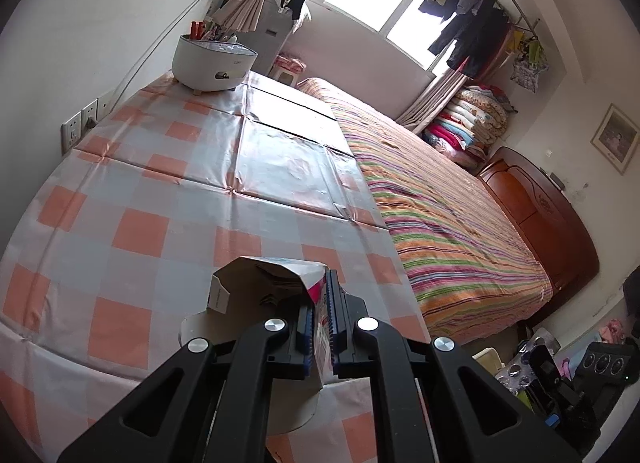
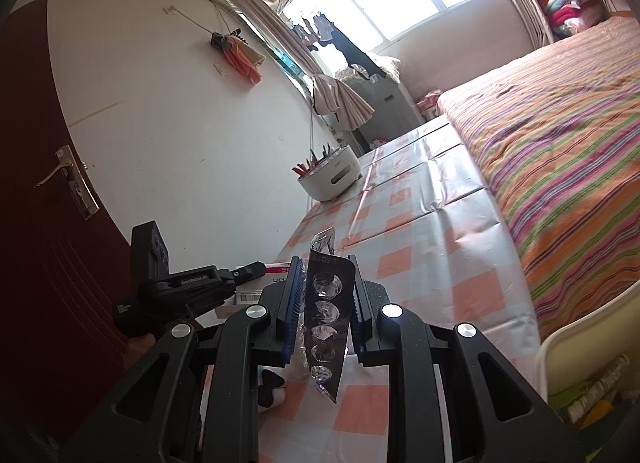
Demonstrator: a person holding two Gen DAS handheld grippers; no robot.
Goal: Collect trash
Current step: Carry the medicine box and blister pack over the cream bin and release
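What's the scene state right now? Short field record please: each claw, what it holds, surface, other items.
left claw: shut on the opened cardboard box
right claw: shut on the empty blister pack
surface: table with orange-and-white checked cloth
on table: white round container holding red-handled items, at the far end by the wall
beside table: bed with striped cover

Both grippers are matte black plastic: the left gripper (image 1: 320, 319) and right gripper (image 2: 325, 299) each carry ridged blue pads (image 2: 291, 295) and 4 round silver bolts (image 2: 256, 311).
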